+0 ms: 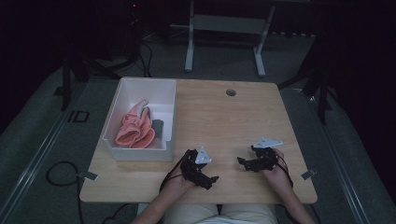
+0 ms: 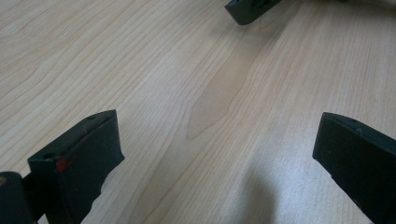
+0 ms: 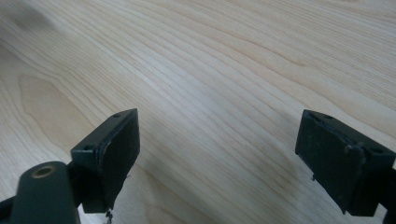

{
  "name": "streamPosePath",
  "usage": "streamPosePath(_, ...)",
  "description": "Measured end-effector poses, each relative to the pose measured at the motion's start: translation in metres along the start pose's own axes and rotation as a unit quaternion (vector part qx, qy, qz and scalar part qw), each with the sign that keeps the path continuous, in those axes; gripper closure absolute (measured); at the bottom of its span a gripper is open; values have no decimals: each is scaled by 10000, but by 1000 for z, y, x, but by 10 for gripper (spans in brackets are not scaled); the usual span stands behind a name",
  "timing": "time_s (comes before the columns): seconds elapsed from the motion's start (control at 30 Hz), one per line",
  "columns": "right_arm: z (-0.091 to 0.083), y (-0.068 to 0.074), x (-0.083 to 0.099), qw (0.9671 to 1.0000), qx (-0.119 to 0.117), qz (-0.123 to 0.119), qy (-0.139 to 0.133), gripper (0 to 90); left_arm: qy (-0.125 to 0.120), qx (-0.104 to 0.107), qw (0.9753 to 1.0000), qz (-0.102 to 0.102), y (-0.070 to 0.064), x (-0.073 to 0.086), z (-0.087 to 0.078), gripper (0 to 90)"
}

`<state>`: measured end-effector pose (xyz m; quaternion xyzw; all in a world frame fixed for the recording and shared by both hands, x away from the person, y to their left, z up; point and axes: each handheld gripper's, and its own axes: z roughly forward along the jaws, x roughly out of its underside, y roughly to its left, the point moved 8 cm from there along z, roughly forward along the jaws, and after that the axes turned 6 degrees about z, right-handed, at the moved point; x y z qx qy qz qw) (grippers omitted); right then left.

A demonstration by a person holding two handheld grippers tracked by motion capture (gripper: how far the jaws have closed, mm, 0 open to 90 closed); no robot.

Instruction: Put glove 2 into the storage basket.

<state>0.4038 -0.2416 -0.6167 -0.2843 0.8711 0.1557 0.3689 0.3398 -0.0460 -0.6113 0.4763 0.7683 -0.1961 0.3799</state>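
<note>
Jaws wide apart, both grippers (image 1: 226, 170) low.

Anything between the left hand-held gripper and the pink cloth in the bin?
Only the white bin's near wall: the pink cloth lies behind it, so the open left hand-held gripper must go over the rim. The tabletop between is bare.

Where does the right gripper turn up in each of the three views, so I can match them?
High view: the right gripper sits low, right of centre, in the person's hand.
Left gripper view: part of it pokes in at the top edge, right of centre.
Right gripper view: it rises from the bottom corners, jaws wide apart.
Shared landmark: the light wooden table lies under it in all three.
</note>
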Motion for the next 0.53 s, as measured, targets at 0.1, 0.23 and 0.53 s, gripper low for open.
streamPosePath(0.1,-1,-2,2,10000,21,0,7,138,20,28,10000,-45,1,3,0,8)
streamPosePath(0.23,-1,-5,5,10000,45,3,36,138,60,-3,10000,4,3,5,-1,8)
streamPosePath(0.53,-1,-4,7,10000,41,-35,37,138,79,13,10000,1,4,8,-2,8)
